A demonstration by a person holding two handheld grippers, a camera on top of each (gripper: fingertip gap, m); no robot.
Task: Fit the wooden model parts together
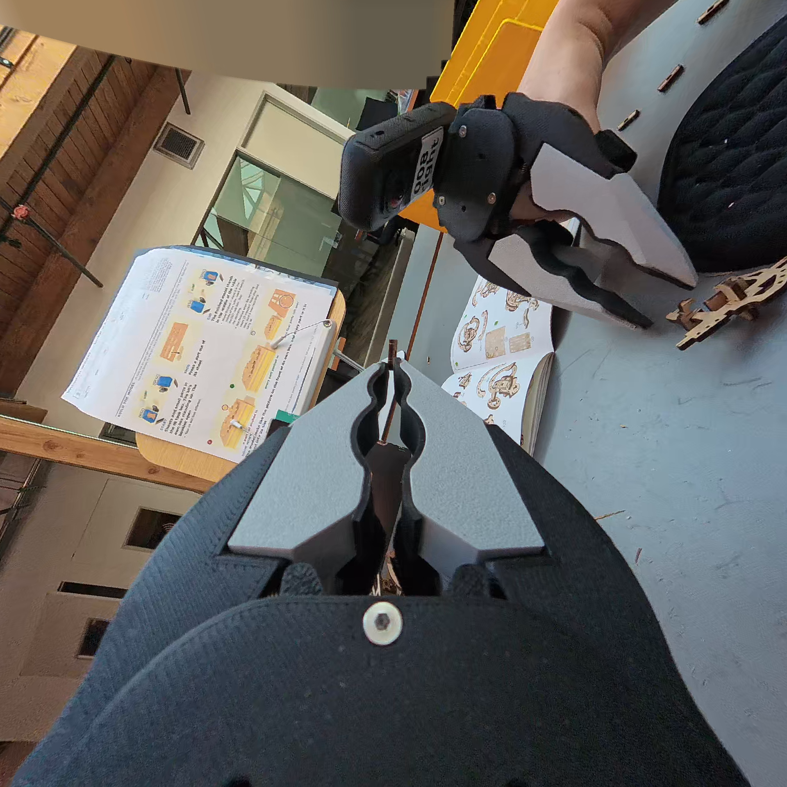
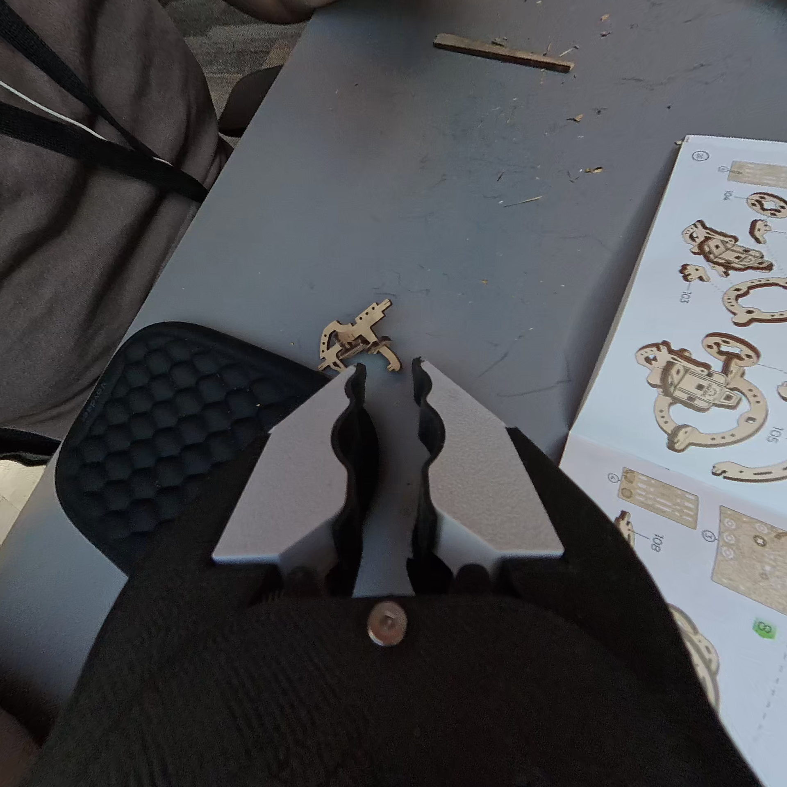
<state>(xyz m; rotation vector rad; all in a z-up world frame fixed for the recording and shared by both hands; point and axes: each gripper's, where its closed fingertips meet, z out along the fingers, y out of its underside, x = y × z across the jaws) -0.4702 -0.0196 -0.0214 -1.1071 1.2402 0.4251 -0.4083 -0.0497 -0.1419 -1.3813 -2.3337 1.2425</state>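
A small wooden sub-assembly [image 2: 357,340] lies on the grey table [image 2: 426,170], just beyond my right gripper's fingertips. My right gripper [image 2: 389,366] is open and empty, its tips close to the assembly's near edge. The left wrist view shows that gripper [image 1: 673,302] from the side, tips down by the same assembly [image 1: 724,306]. My left gripper [image 1: 389,366] is shut on a thin dark wooden part [image 1: 392,347], seen edge-on and poking out past the tips. It is held in the air, left of the right gripper.
A black honeycomb mat [image 2: 170,404] lies left of the assembly. An open instruction booklet [image 2: 702,340] lies to the right. A wooden strip [image 2: 502,53] and chips lie farther out. An instruction sheet on a stand [image 1: 200,349] and a yellow bin [image 1: 489,64] stand beyond the table. Tip to tip, the grippers are about 15 cm apart.
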